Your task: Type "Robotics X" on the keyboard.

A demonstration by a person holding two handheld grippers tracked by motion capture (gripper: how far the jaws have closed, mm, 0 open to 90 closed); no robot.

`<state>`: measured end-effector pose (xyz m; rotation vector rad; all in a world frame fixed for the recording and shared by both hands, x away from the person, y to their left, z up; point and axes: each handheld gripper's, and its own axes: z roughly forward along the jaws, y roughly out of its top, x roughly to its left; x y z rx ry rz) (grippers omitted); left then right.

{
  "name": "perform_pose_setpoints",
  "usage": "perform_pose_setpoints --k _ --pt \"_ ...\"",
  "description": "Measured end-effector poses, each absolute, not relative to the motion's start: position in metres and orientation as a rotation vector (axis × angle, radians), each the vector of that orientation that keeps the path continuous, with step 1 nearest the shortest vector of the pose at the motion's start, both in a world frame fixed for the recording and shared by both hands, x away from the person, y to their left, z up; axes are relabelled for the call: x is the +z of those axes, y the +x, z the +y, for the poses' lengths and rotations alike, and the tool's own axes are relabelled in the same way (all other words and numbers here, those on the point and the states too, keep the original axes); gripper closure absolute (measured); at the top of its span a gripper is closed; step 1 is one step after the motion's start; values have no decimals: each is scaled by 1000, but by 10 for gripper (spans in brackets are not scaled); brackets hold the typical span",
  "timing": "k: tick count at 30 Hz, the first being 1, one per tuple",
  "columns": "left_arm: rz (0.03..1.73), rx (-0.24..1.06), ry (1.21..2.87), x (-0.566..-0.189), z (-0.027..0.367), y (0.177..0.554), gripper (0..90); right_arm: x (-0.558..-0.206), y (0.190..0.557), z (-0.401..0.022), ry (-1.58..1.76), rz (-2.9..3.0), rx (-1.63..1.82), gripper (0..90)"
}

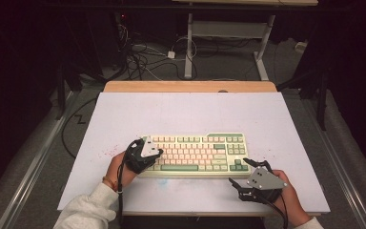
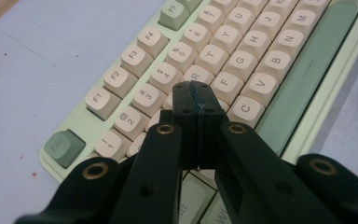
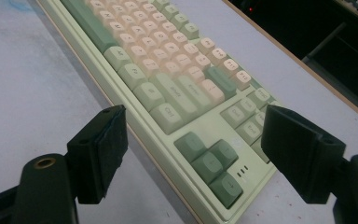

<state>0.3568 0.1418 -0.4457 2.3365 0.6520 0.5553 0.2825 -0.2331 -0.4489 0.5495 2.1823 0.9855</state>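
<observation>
Left gripper [image 1: 156, 153] is held low by the left hand [image 1: 119, 168], jaws pressed together with nothing seen between them, tips pointed right and slightly down. Right gripper [image 1: 243, 172] is held by the right hand [image 1: 288, 192] near the table's front right corner, jaws spread wide and empty. White sleeve [image 1: 88, 210] is seen on the left forearm.

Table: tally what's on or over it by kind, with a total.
Keyboard: 1
Grippers: 2, left gripper with jaws shut over the keys, right gripper with jaws open by the keyboard's arrow-key corner
Total: 3
</observation>
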Motion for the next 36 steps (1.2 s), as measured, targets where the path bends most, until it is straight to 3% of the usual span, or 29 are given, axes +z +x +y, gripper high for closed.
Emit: perform_pose_setpoints --k 36 --pt "591 543 2313 -434 141 342 875 -446 282 -235 572 2159 1006 234"
